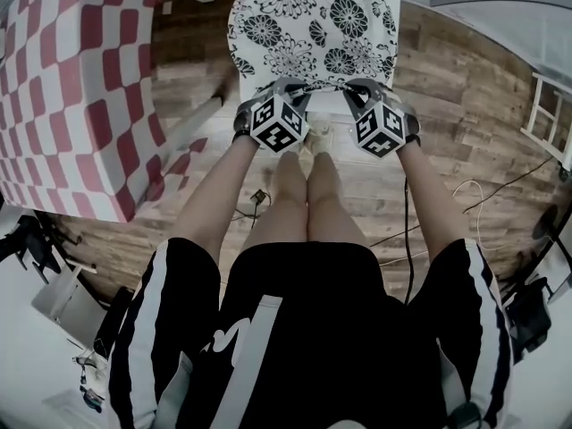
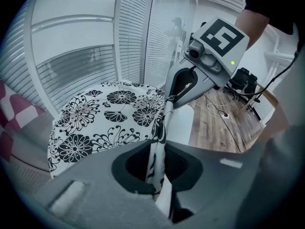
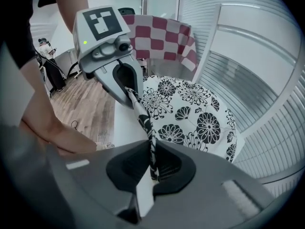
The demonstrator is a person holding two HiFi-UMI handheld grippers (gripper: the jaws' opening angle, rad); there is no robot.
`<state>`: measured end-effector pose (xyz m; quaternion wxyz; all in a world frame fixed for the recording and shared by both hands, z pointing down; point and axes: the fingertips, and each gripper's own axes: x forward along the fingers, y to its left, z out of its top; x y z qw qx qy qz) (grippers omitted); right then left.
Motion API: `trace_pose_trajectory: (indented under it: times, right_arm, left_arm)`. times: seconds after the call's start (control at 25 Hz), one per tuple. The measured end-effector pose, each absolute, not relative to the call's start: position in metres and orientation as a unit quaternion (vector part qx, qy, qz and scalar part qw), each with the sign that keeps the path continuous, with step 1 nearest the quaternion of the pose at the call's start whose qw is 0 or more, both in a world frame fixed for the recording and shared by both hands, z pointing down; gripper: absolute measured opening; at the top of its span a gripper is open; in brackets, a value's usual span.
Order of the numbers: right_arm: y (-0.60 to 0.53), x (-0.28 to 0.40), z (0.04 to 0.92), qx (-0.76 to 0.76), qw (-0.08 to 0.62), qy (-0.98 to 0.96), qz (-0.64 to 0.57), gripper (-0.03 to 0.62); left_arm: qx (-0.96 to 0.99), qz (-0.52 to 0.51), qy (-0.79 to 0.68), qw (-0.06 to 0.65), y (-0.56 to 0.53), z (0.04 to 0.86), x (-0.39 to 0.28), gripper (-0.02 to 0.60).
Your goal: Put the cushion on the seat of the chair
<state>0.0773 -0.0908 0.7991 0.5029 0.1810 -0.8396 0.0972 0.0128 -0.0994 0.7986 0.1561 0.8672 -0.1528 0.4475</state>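
CUSHION OVER CHAIR: A person stands at the front of a white chair (image 3: 124, 120) and holds a black-and-white flowered cushion (image 1: 313, 25) over its seat (image 2: 183, 123), with a two-jaw tool in each hand. The left gripper (image 1: 298, 88) is clenched on the cushion's near hem at the chair's front left. The right gripper (image 1: 355, 88) is clenched on the same hem at the chair's front right. Each gripper view shows the fabric pinched in a thin fold between pressed-together jaws. The hem runs taut from one tool to the other above the bare front strip of the seat.

The cushion hides nearly the whole chair. In the head view only white corners at the back and a sliver at the front show, and the frame's top edge cuts off the chair's rear. Whether the cushion's far part rests on the seat or hangs clear of it cannot be made out.

To the chair's left, a red-and-white checked cloth (image 1: 80, 88) drapes over furniture whose shape stays hidden. Pale slatted blinds (image 2: 86, 46) stand behind the chair. A wooden floor (image 1: 465, 88) spreads to the chair's right, where thin cables (image 1: 474, 195) trail. The dark items at that frame edge are too warped to identify. The person's bare legs (image 1: 304, 195) stand just in front of the chair.
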Motion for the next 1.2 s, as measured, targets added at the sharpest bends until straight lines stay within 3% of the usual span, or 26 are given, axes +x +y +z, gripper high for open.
trace_pose_trajectory:
  times: [0.16,0.56,1.2]
  right_arm:
    - [-0.077,0.076,0.809,0.164,0.511,-0.837,0.103,0.011]
    - [-0.062,0.080,0.833,0.145,0.538,-0.824,0.104,0.011]
    - [-0.049,0.100,0.855,0.132,0.579,-0.799,0.100,0.020]
  left_arm:
    - [0.863,0.457,-0.143,0.158,-0.090,0.807,0.010,0.035]
    - [0.855,0.475,-0.108,0.177,-0.071,0.827,0.014,0.133]
    - [0.854,0.467,-0.097,0.209,-0.047,0.835,0.032,0.204]
